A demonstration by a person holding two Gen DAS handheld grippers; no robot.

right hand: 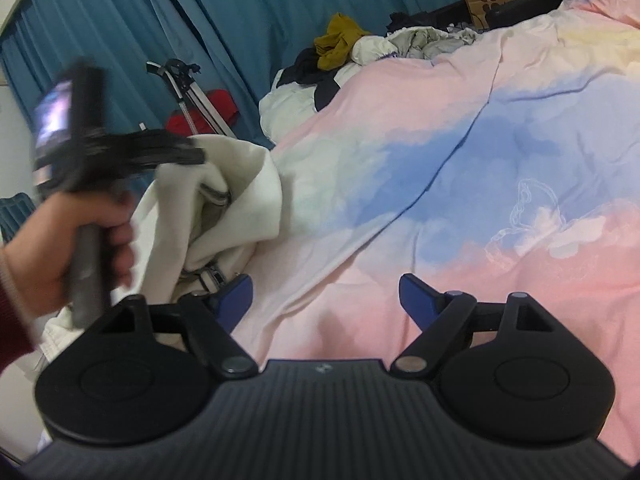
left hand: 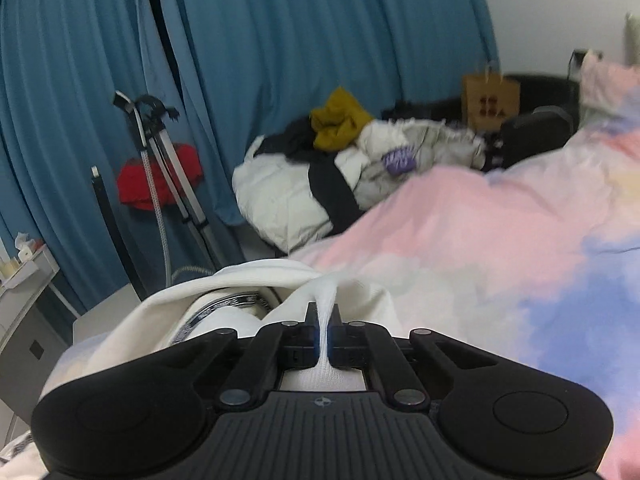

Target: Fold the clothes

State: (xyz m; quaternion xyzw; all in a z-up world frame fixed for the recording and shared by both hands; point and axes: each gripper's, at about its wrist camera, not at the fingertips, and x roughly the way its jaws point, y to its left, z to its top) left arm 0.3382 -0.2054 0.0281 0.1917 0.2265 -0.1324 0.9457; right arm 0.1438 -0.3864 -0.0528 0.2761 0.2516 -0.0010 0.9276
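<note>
A cream-white garment [left hand: 248, 284] with a striped inner band is bunched at the near left of the bed. My left gripper [left hand: 323, 320] is shut on a fold of this garment and holds it up. In the right wrist view the same garment [right hand: 248, 184] hangs from the left gripper [right hand: 192, 152], which a hand holds at the left. My right gripper [right hand: 326, 296] is open and empty, its blue fingertips [right hand: 416, 292] just above the pink and blue duvet [right hand: 440, 140], to the right of the garment.
A pile of other clothes [left hand: 352, 160], white, black and mustard, lies at the far end of the bed. A brown paper bag [left hand: 490, 100] stands behind it. Blue curtains [left hand: 280, 40], a tripod [left hand: 160, 152] and a red item [left hand: 160, 180] are at the left.
</note>
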